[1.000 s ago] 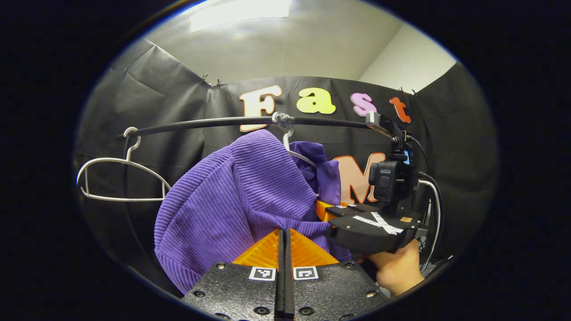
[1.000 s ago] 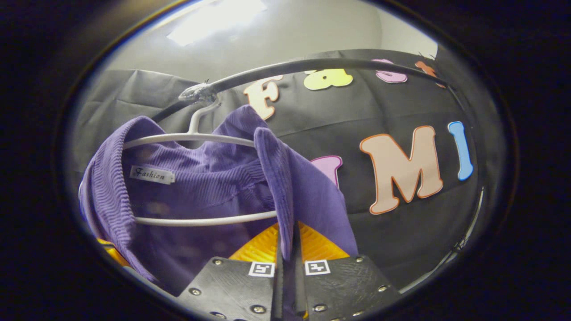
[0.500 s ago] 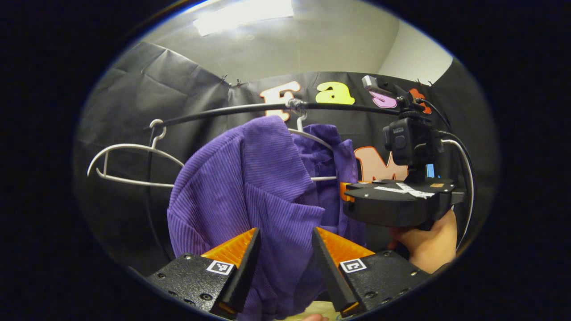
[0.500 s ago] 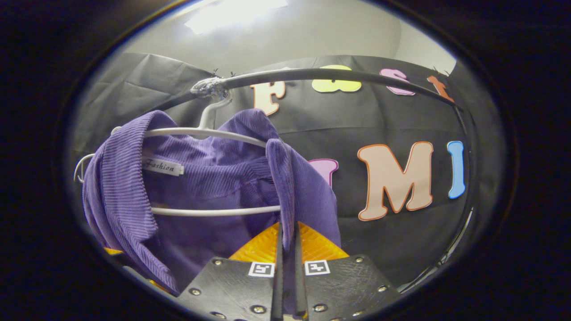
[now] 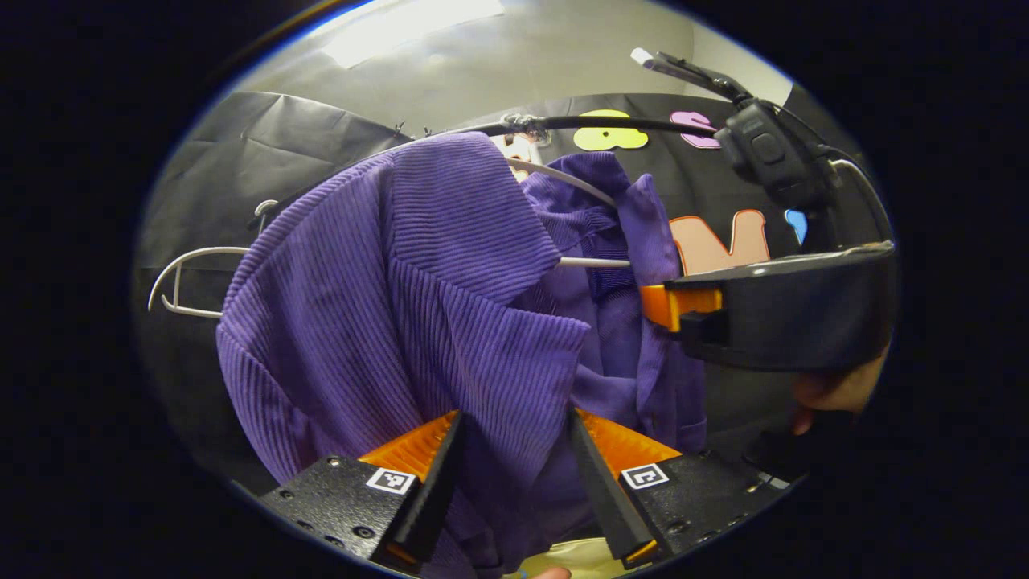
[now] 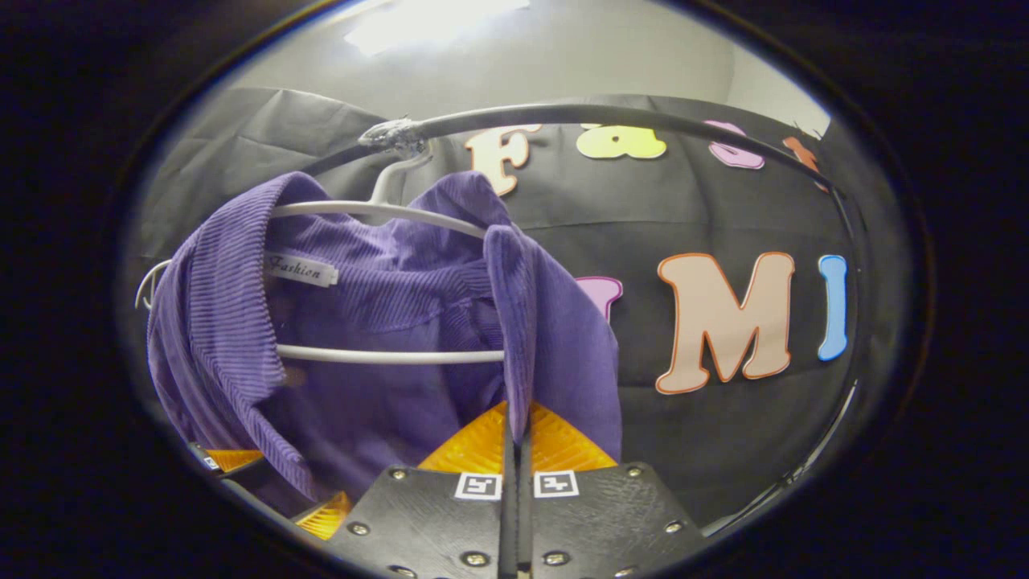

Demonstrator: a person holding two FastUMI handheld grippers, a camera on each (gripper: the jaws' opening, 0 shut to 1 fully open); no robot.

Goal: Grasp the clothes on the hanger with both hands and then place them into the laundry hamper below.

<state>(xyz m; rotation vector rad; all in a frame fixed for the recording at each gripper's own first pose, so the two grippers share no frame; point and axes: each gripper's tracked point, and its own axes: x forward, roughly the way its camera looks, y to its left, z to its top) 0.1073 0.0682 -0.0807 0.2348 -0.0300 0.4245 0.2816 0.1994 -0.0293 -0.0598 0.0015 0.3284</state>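
The right gripper pinches the purple corduroy shirt at its front edge. The left gripper gapes around a fold at six o'clock; closing there looks like the next move.

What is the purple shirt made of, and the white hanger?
The purple shirt looks like soft corduroy: fine raised ribs run all over it, with a matte finish. The white hanger seems thin coated wire or plastic, smooth and slightly glossy; which one I can't tell.
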